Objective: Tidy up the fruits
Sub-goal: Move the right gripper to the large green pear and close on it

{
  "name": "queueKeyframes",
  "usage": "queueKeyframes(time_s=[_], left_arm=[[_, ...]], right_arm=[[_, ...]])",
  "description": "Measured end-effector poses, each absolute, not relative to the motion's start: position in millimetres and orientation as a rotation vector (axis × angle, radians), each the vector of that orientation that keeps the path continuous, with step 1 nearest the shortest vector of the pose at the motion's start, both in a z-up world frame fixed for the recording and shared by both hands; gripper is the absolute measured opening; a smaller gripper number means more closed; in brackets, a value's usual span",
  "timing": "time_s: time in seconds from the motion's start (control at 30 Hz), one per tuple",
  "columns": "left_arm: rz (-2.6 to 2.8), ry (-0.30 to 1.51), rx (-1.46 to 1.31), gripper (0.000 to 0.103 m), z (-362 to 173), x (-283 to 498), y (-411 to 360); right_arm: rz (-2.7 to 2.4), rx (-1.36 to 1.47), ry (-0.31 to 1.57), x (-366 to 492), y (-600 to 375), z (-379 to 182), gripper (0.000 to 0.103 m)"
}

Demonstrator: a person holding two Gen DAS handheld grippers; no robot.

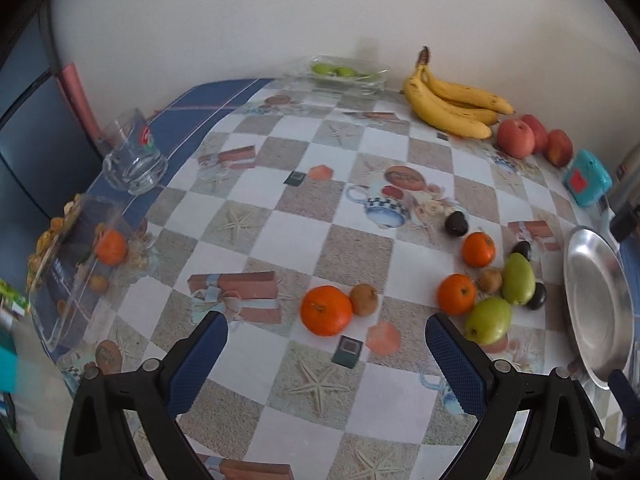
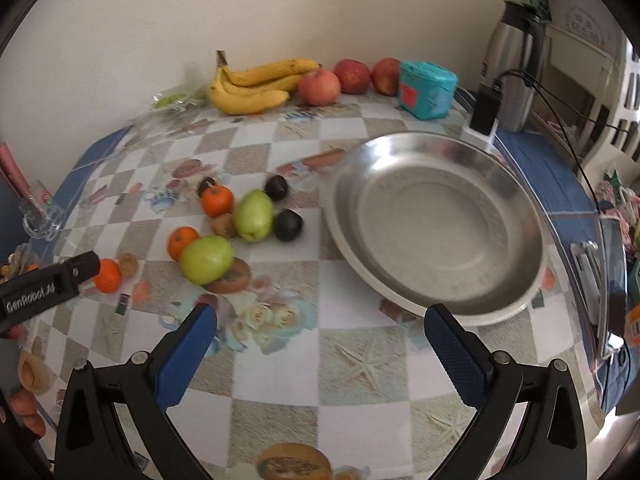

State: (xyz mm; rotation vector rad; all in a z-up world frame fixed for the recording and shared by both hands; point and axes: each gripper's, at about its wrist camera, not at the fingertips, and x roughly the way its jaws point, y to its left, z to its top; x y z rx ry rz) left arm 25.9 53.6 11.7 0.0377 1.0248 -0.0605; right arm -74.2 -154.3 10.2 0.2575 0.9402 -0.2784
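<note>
Half the steel dish (image 1: 596, 312) cut off by left tongs' (image 1: 326, 344) view edge.

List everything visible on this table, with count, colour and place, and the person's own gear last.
oranges: three loose on the table, orange, near centre; a fourth inside the clear box at the left edge
green pears: two, green, in the loose cluster
kiwis: two, brown, beside oranges
dark fruits: three, near black, in the cluster
bananas: one bunch, yellow, by the wall
apples: three, red, right of the bananas
clear tray: one, with green fruit, by the wall
metal plate: one, silver, empty, right side
teal box: one, beside the apples
glass mug: one, clear, left
thermos: one, steel, far right
left hand-held gripper: open, blue pads
right hand-held gripper: open, blue pads
</note>
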Motion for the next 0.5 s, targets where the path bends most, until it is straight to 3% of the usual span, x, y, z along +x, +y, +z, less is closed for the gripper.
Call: queueKeyframes(time_s=[0.5], left_arm=[[-0.009, 1.175, -0.077, 0.101, -27.4, 59.2, 87.3]], right_arm=[[-0.093, 0.131, 1.002, -21.2, -96.4, -15.8, 0.103]])
